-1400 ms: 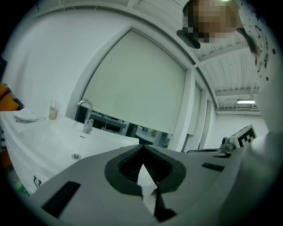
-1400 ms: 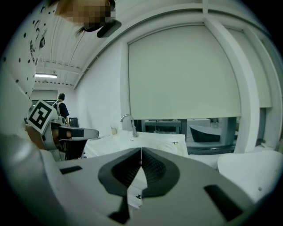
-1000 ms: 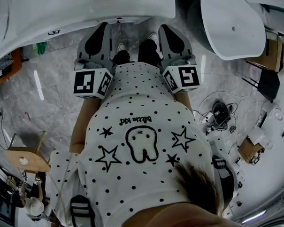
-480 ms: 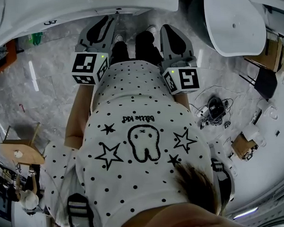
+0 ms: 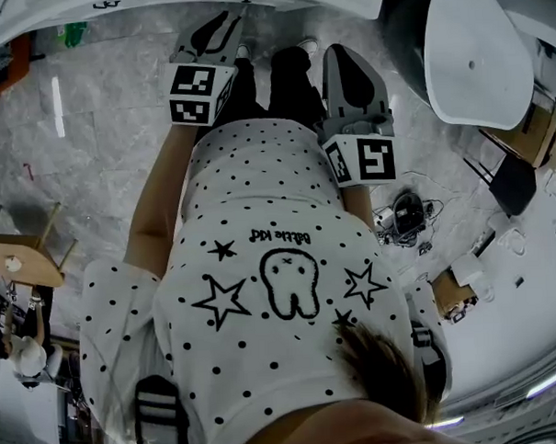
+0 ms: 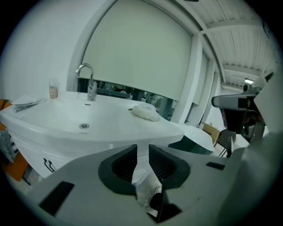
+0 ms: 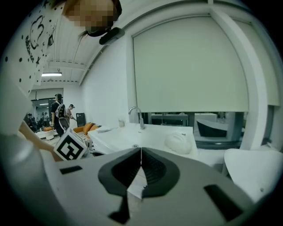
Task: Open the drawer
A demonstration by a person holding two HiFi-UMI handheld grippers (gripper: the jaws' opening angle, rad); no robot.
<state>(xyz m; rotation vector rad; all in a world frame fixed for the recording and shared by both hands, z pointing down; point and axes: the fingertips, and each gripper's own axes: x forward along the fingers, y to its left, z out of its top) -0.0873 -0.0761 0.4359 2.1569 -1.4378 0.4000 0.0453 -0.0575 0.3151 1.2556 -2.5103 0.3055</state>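
Fingers of my left gripper [image 6: 142, 148] had just been opening, a narrow empty gap, facing the white ceramic washbasin [image 6: 88, 126]; those of my right gripper [image 7: 141, 151] were together.

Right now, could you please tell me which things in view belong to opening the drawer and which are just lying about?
For the job: left gripper, its fingers have just been opening, nothing between them; right gripper, fingers together; white cabinet front under the basin, with its dark handle.
Lying about: tap; white cloth on the basin; wooden stool; cables on the floor.
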